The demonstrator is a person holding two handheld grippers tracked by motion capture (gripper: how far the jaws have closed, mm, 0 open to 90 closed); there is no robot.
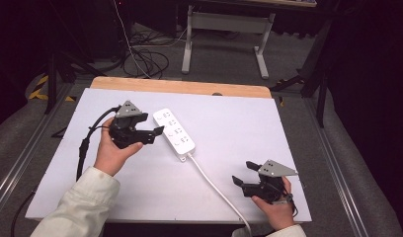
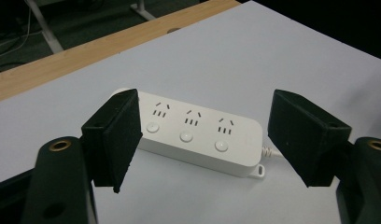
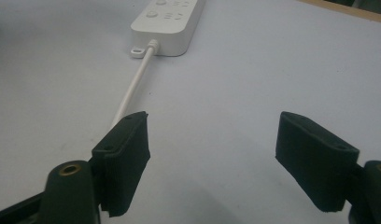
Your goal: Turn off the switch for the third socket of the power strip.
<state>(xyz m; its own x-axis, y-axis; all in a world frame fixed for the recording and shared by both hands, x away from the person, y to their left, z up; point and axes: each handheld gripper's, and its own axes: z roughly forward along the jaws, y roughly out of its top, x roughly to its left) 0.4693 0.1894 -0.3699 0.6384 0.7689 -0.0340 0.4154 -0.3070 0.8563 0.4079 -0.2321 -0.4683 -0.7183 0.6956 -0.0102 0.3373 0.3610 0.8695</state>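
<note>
A white power strip (image 1: 174, 130) with several sockets and round buttons lies on the white tabletop (image 1: 239, 123), left of the middle. Its white cable (image 1: 217, 190) runs toward the near edge. My left gripper (image 1: 156, 134) is open just left of the strip, pointing at it, its jaws apart and nothing between them. In the left gripper view the strip (image 2: 198, 133) lies beyond the spread jaws of that gripper (image 2: 205, 123). My right gripper (image 1: 242, 173) is open near the front right, beside the cable. Its own view shows the cable (image 3: 132, 88) leading up to the strip (image 3: 167, 23), past the open gripper (image 3: 212, 154).
A wooden strip (image 1: 180, 86) borders the table's far edge. Behind it on the floor stand a grey desk frame (image 1: 224, 34), loose cables (image 1: 145, 59) and black stands. Bare white surface spreads to the right of the strip.
</note>
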